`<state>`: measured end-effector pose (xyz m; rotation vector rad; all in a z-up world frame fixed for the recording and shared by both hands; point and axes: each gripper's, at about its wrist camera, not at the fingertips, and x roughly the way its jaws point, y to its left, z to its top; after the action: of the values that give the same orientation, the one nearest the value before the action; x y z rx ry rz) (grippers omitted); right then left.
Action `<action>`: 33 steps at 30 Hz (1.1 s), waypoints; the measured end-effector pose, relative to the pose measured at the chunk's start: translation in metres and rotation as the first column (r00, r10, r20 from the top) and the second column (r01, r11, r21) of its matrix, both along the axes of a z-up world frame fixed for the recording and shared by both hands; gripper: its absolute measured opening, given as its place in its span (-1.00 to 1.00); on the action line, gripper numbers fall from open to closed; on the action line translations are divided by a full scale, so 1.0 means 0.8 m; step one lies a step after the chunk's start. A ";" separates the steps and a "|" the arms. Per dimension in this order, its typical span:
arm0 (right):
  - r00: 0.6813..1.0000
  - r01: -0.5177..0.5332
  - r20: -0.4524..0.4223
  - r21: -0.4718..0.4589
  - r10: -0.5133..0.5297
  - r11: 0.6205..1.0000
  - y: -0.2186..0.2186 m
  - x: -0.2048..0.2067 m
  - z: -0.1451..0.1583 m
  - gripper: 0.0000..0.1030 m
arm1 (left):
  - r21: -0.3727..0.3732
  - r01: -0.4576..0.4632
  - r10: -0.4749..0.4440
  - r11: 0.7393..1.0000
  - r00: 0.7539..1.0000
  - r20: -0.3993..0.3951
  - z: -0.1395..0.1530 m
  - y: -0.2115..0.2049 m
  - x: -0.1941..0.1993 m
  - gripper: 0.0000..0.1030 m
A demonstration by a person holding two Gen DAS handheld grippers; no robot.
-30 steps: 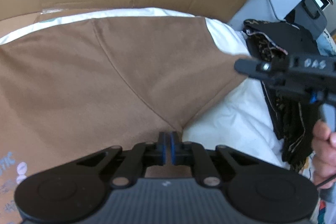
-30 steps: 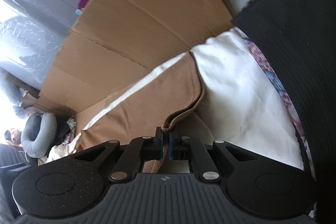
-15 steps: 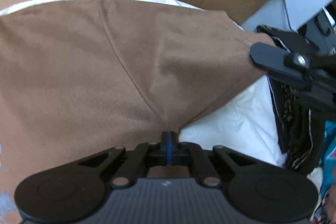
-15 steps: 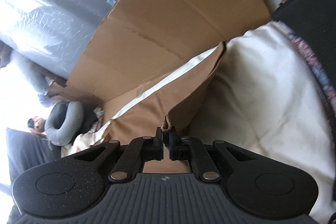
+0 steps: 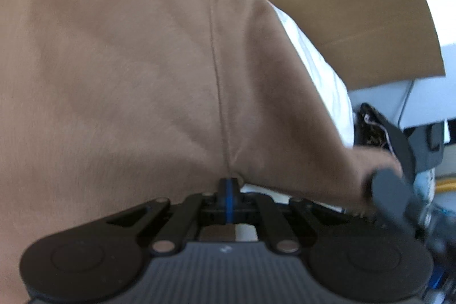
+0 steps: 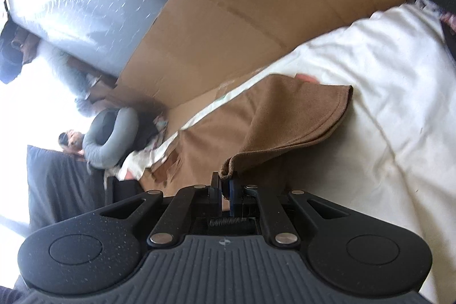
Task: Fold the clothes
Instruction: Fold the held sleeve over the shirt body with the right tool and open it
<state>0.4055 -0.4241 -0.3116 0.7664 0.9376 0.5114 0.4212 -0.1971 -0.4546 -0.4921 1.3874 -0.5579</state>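
Clearly the brown garment [image 5: 136,81] fills the left and centre of the left wrist view, where the left gripper [image 5: 228,185] has its jaws pinched tight on the cloth at the foot of a seam, with the white sheet [image 5: 322,73] and cardboard [image 5: 356,7] to the upper right. Across in the right wrist view, the right gripper [image 6: 225,181] has its jaws clamped on the garment's hemmed edge at centre frame, the cloth spread over the white sheet.

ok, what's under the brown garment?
A white sheet shows beside and beyond the brown fabric garment, with flat brown cardboard behind it. Whatever lies directly beneath the garment's middle is covered.
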 end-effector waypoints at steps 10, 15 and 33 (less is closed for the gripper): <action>0.999 -0.031 0.008 -0.014 0.031 0.999 0.012 -0.014 -0.007 -0.96 | -0.031 -0.024 0.022 0.999 0.997 -0.077 -0.003 0.022 0.001 -0.98; 0.998 -0.057 0.010 -0.033 0.058 0.998 0.024 -0.015 -0.010 -0.96 | 0.033 -0.030 0.031 0.999 0.999 -0.014 0.028 0.044 0.001 -0.96; 0.975 -0.207 0.048 -0.154 0.217 0.966 0.100 -0.009 -0.027 -0.92 | 0.088 -0.053 0.045 0.995 0.995 0.089 0.090 0.059 0.042 -0.86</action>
<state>0.3980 -0.3441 -0.3335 0.5146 0.9918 0.6422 0.4549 -0.1496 -0.3828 -0.4230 1.3083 -0.4693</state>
